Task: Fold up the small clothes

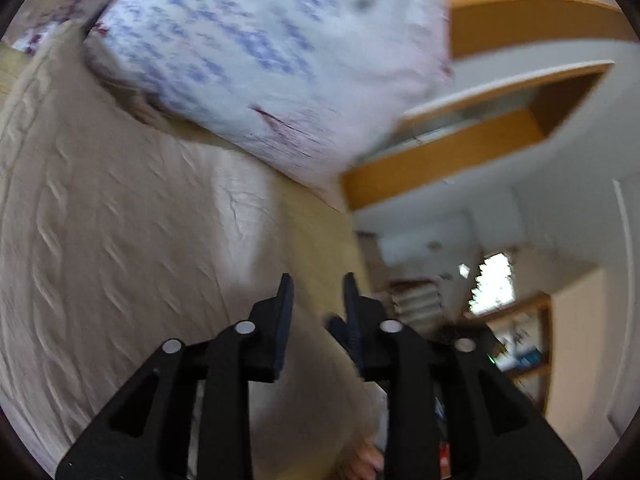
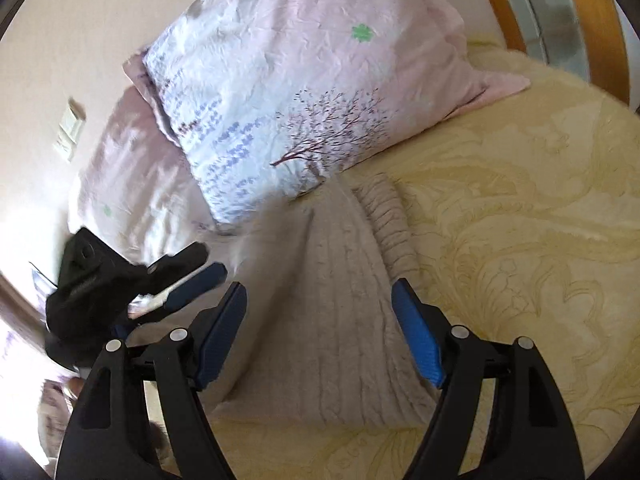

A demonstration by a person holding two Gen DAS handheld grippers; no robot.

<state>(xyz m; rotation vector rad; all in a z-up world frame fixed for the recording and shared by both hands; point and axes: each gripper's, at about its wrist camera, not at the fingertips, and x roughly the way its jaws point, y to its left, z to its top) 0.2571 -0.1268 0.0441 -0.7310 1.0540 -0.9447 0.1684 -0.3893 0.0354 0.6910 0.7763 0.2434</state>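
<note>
A beige-pink knitted garment (image 2: 332, 320) lies flattened on the yellow patterned bedspread (image 2: 520, 220). It has a ribbed edge on its right side. My right gripper (image 2: 318, 292) is open and empty just above it, one finger at each side. The same garment (image 1: 120, 240) fills the left of the blurred left wrist view. My left gripper (image 1: 318, 284) is open with a narrow gap and holds nothing, over the garment's right edge. It also shows in the right wrist view (image 2: 188, 276), raised at the garment's left side.
A pink and pale blue pillow with a tree print (image 2: 304, 92) leans at the head of the bed, just beyond the garment. A second pillow (image 2: 132, 184) lies to its left. A wooden headboard (image 2: 592, 20) is at the right. Shelves (image 1: 516, 344) stand across the room.
</note>
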